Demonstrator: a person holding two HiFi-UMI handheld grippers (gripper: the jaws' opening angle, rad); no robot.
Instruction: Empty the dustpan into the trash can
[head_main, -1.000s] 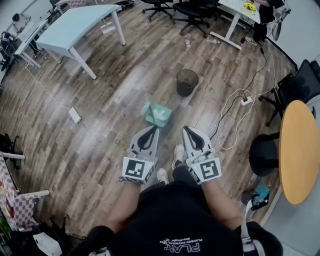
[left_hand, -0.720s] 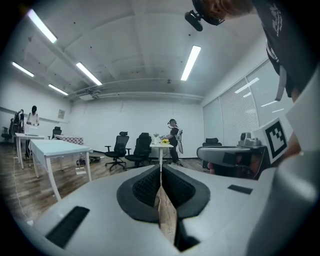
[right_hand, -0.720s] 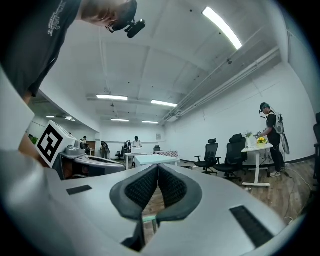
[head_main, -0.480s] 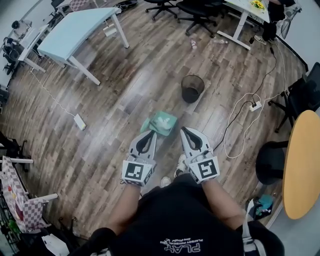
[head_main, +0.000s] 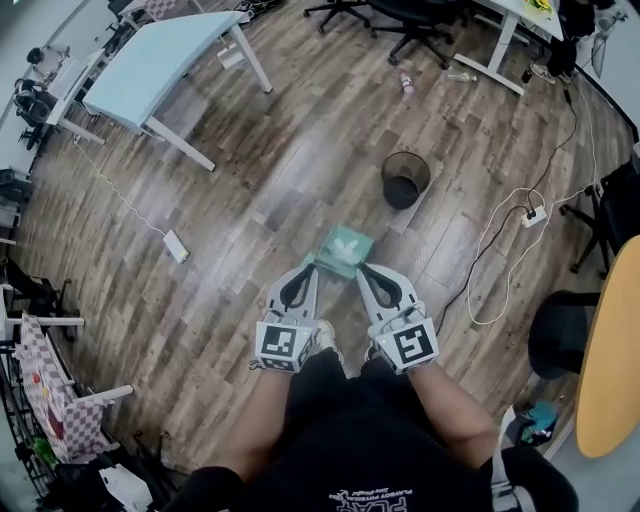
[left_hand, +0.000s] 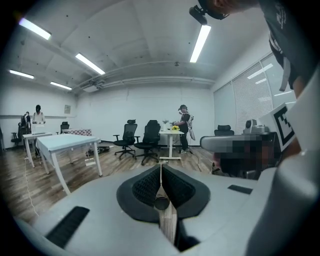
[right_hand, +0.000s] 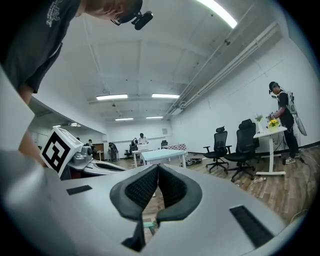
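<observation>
While hanging at lower centre, closed on nothing: left gripper (head_main: 307, 270). Just above and between both tips, on floor (head_main: 250, 220), dustpan (head_main: 345, 250), handle not made out. Right gripper (head_main: 363, 272) likewise closed, empty, seemingly a shade nearer. Farther upper right, well apart, bin (head_main: 405, 180).

Left claw (left_hand: 161, 169) closed (pads (left_hand: 145, 187) meeting), pointing toward office chairs (left_hand: 139, 140).

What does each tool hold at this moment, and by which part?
Nothing. Both the left tool and the right tool are shut and empty; the green dustpan lies on the floor ahead of their tips.
</observation>
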